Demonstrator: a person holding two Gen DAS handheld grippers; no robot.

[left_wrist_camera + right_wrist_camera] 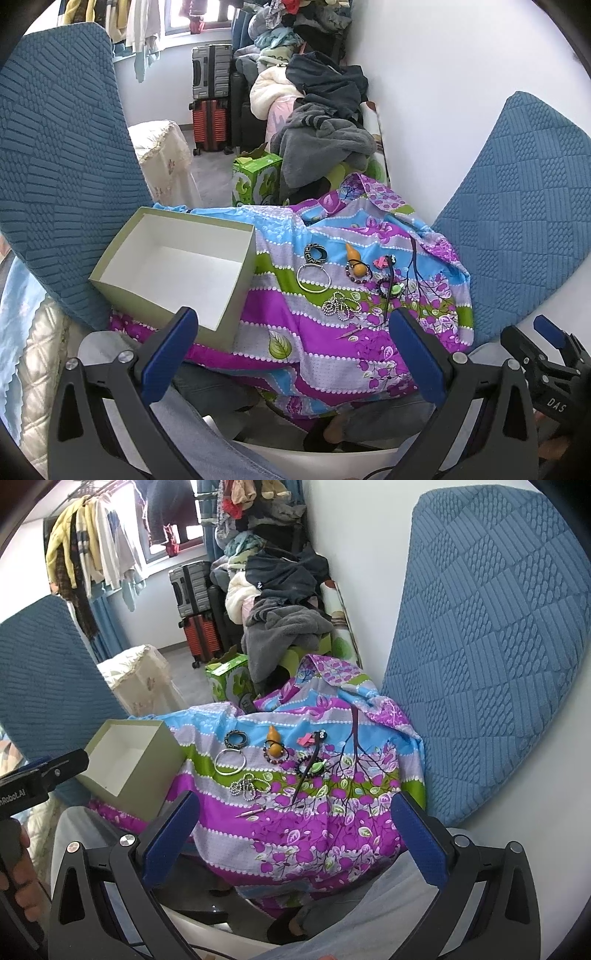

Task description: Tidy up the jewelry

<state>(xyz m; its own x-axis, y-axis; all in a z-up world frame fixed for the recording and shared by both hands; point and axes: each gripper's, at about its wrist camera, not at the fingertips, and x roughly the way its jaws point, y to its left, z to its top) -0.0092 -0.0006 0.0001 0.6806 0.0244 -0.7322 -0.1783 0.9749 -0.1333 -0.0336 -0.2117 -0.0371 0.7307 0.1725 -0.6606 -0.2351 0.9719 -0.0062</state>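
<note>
Several jewelry pieces lie loose mid-cloth on the floral cloth (325,369): a patterned bangle (315,254), a silver bangle (314,278), a bead chain (340,304) and a gourd pendant (356,264). Toward the cloth's left edge stands an open box (173,266), nothing inside. Nearer the viewer, left gripper (291,354) and right gripper (295,834) hover, fingers spread wide, grasping nothing.

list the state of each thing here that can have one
box: open, no lid, empty inside
left gripper: open, holding nothing
right gripper: open, holding nothing
silver bangle: lying flat on the cloth, outside the box
bead chain: bunched in a heap
orange gourd pendant: lying on its side
green carton: top flaps open
</note>
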